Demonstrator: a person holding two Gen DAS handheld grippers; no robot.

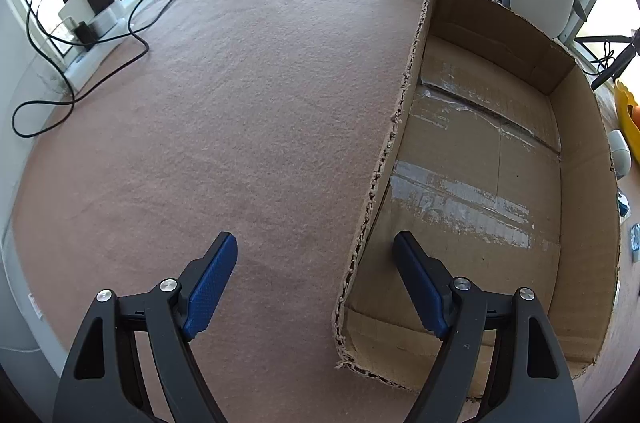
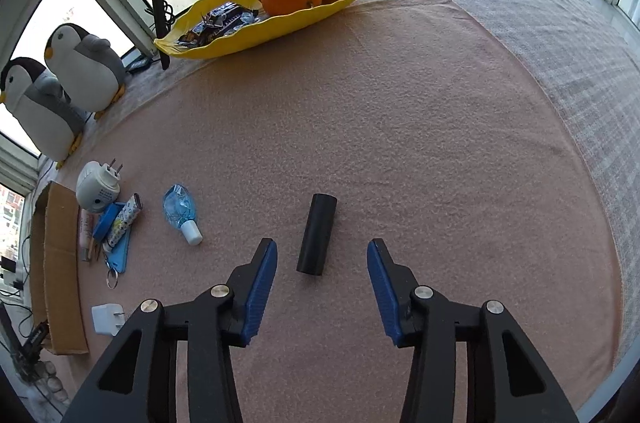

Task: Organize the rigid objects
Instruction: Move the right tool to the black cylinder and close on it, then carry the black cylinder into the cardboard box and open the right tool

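Observation:
A black cylinder (image 2: 317,235) lies on the pink cloth, its near end between the tips of my right gripper (image 2: 322,243). That gripper is open and its blue pads (image 2: 260,287) stand clear of the cylinder on both sides. An empty cardboard box (image 1: 480,151) with a torn rim sits on the cloth in the left wrist view. My left gripper (image 1: 315,237) hangs open astride the box's left wall (image 1: 394,127), one finger outside and one inside, holding nothing. The box edge (image 2: 56,263) also shows at far left in the right wrist view.
Left of the cylinder lie a small blue bottle (image 2: 180,213), a white plug-in device (image 2: 98,187), a patterned tube (image 2: 124,219), a blue key tag (image 2: 120,251) and a white charger (image 2: 106,319). A yellow dish (image 2: 240,39) with oranges and two plush penguins (image 2: 86,67) stand behind. Cables and a power strip (image 1: 92,15) lie far left.

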